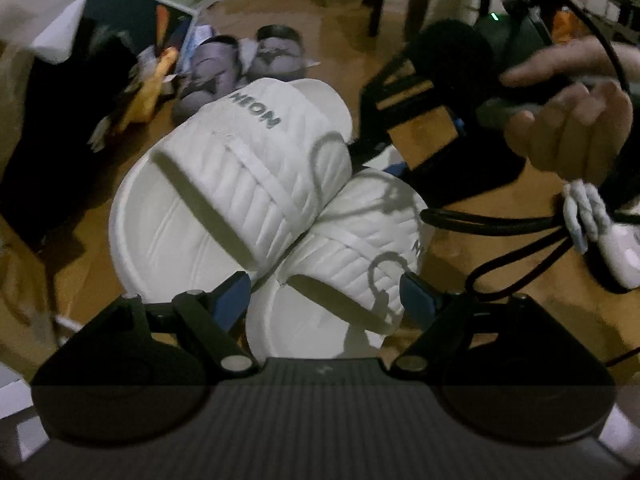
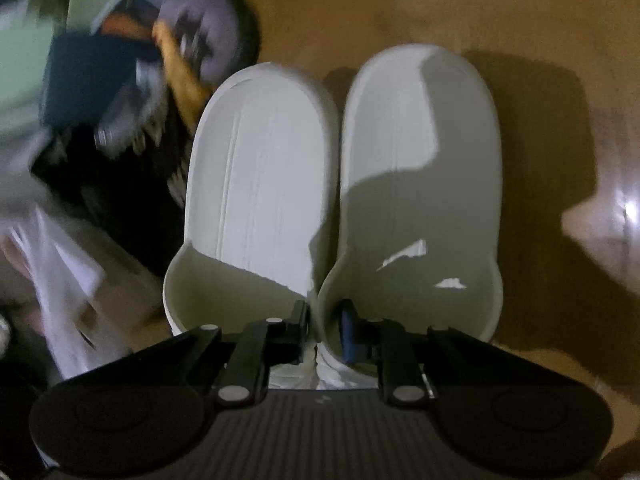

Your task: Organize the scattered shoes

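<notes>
Our right gripper (image 2: 324,330) is clamped on the slides (image 2: 264,184) – one finger (image 2: 298,320) inside the left one, the other (image 2: 350,334) inside the right one (image 2: 420,184), pinching the two touching inner walls together. Seen from the right wrist, the pair sits side by side, soles parallel, over the wood floor (image 2: 540,40).

Our left gripper (image 1: 324,300) is spread wide, pads on neither slide. Its view has the pair crossed: one slide (image 1: 224,184) with its "NEON" strap lapped over the second (image 1: 352,248), whose end sits between the blue pads.

Right gripper (image 1: 416,120) and a hand (image 1: 568,120) show at upper right, a black cable (image 1: 500,224) looping below. Grey slippers (image 1: 248,64) on the floor behind – clutter along the left edge, blurred
</notes>
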